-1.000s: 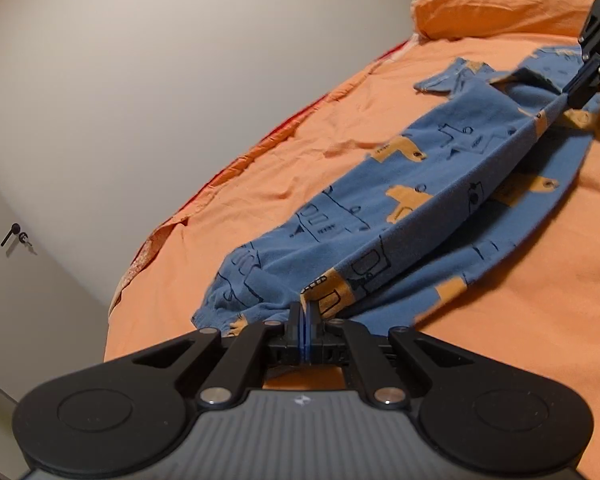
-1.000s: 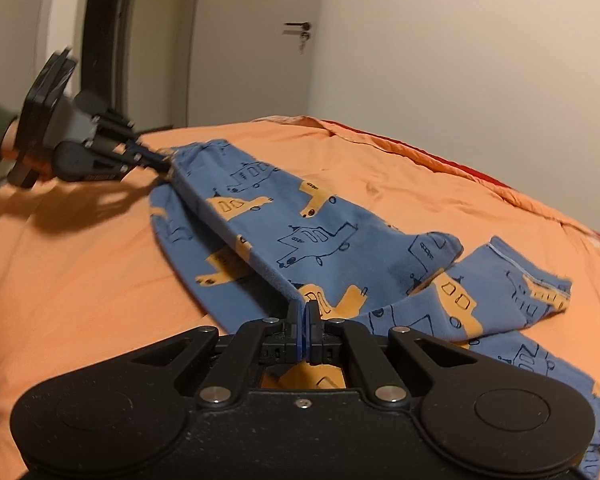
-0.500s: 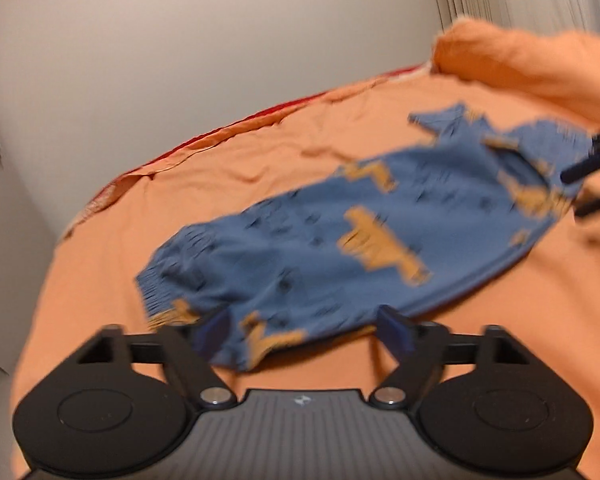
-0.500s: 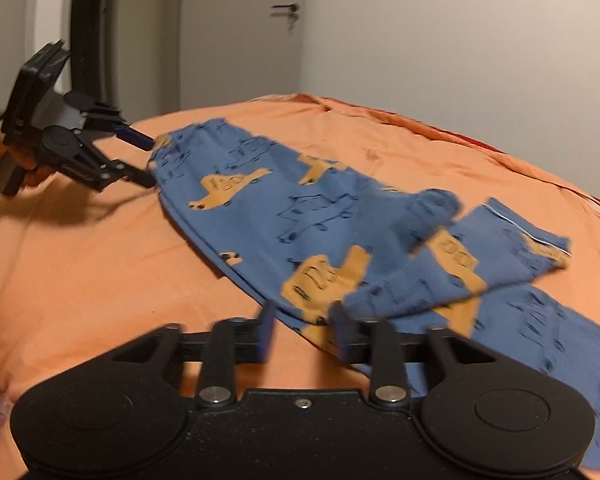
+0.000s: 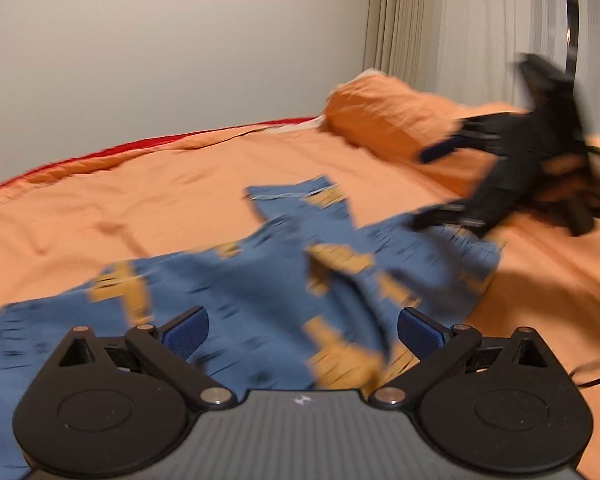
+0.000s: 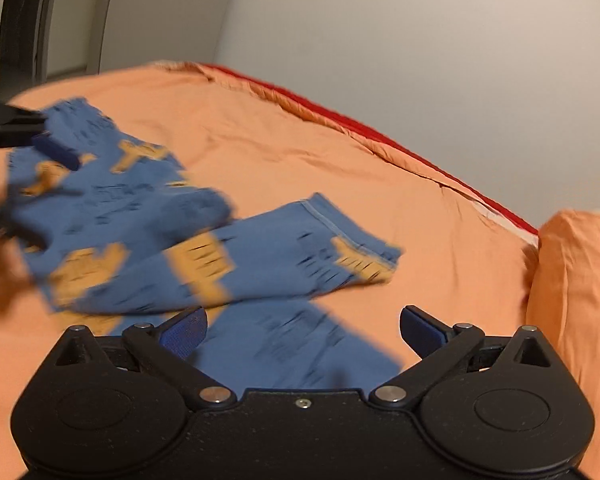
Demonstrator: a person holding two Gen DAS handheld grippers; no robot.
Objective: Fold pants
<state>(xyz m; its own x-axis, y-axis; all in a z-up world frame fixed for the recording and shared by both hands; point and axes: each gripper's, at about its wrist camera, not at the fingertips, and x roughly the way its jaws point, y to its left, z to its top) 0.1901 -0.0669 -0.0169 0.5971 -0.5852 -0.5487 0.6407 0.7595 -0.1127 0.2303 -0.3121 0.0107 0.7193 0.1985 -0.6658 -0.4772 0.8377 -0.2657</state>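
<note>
Blue pants (image 5: 228,280) with orange print, lying loosely doubled across the orange bed (image 5: 148,184), filling the lower and middle part of the left wrist view. Motion blur over much of the cloth in both views; print details not readable. One hemmed leg end (image 5: 300,196) near frame centre, pointing toward the upper part of the frame.

Left claw (image 5: 302,330) released, blue-padded fingers (image 5: 184,330) spread wide at the bottom of its own view, cloth visible between them but not pinched. Whether the pads touch the fabric: cannot tell.

Right claw (image 6: 302,330) likewise spread apart, gripping nothing, low in its own frame above a flat stretch of pants (image 6: 220,248). In that view, one leg folded over toward centre right, its hem (image 6: 340,236) lying on the bed (image 6: 300,140); bunched fabric at centre left.

Same right claw (image 5: 444,184) seen from the left wrist view at the right edge, blurred, jaws apart, held in a hand (image 5: 572,176) with a dark green sleeve, just above the far end of the pants. Left claw (image 6: 28,184) at the left edge of the right wrist view, blurred, jaws apart, over the other end of the garment.

Orange pillow (image 5: 384,120) in the upper right of the left wrist view, pale curtain (image 5: 460,28) behind it. Red edge (image 6: 364,128) along the far side of the bed, plain wall (image 6: 420,40) beyond, door (image 6: 160,12) at upper left.
</note>
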